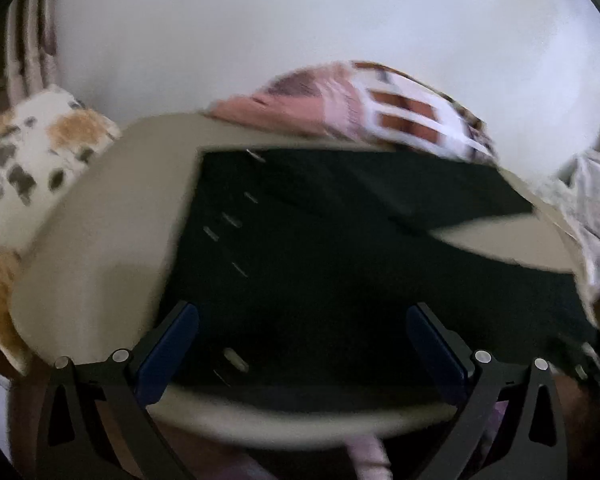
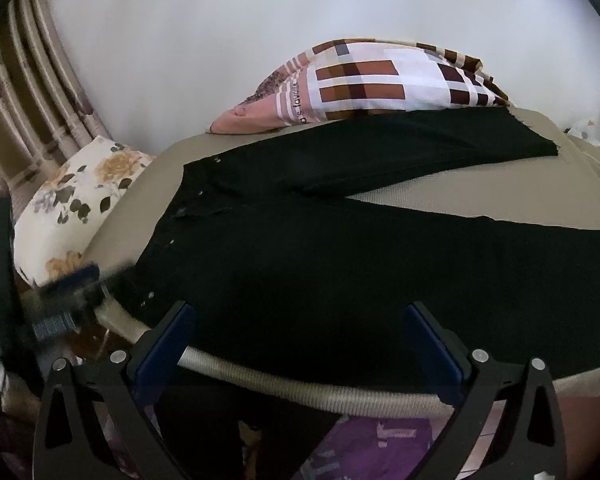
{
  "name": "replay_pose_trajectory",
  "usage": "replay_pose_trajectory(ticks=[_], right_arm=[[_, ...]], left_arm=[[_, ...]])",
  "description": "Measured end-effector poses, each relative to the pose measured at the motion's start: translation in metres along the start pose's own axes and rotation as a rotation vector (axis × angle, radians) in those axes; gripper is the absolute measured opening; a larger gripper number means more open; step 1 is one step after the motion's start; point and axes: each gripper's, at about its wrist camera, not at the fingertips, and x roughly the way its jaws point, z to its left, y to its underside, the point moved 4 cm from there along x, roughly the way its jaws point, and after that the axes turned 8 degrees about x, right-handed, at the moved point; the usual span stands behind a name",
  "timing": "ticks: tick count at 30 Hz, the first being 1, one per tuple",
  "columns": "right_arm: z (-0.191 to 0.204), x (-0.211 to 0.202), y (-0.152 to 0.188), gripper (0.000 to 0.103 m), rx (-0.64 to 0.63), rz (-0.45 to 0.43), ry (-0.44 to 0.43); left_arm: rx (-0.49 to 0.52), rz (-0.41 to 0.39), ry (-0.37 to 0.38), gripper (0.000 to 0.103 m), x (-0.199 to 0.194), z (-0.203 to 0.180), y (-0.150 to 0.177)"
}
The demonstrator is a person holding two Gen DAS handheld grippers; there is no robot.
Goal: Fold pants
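Two pillows [image 2: 380,80] [image 2: 76,208] bordering table [image 2: 460,196]. Pants [image 2: 320,260] flat, waist left, legs running right. Left gripper [image 1: 302,344] and right gripper [image 2: 300,344] spread, grasping nothing.

Ahead of the right gripper [image 2: 300,344], whose jaws stand wide apart, the black pants [image 2: 340,264] lie flat, with nothing standing on them. Beyond them a checked pillow [image 2: 380,80] blocks the far edge, and a floral cushion [image 2: 72,208] crowds the left.

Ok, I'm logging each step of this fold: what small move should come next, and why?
Probably lower both tools to the near edge of the pants and grip it. The pants lie spread flat with both legs apart on the beige table, and the left tool and right tool are both open, holding nothing.
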Motion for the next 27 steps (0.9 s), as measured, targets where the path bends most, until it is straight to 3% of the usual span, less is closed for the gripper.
replay_pose_trajectory(ticks=[4,8,11,13,15,16,19,27], right_arm=[[-0.002,0.017,-0.011,0.103,0.018,0.026,-0.006],[-0.006,0.040,-0.017,0.103,0.046,0.073,-0.003],[-0.010,0.055,-0.020,0.103,0.064,0.111,0.003],[-0.012,0.065,-0.021,0.103,0.072,0.132,0.018],[-0.014,0.073,-0.023,0.103,0.077,0.145,0.028],[-0.015,0.078,-0.023,0.103,0.076,0.154,0.036],[-0.017,0.088,-0.025,0.103,0.074,0.179,0.054],[-0.027,0.104,-0.030,0.103,0.096,0.215,0.082]], left_arm=[[-0.032,0.013,-0.051,0.103,0.042,0.068,-0.046],[-0.004,0.047,-0.004,0.102,0.099,0.116,-0.078],[-0.008,0.045,0.065,0.102,0.141,0.145,-0.100],[-0.040,0.083,0.163,0.102,0.174,0.162,-0.112],[-0.058,0.101,0.204,0.102,0.202,0.175,-0.120],[-0.050,0.110,0.233,0.102,0.216,0.178,-0.123],[-0.013,0.132,0.227,0.102,0.247,0.179,-0.133],[0.069,0.179,0.301,0.101,0.296,0.157,-0.143]])
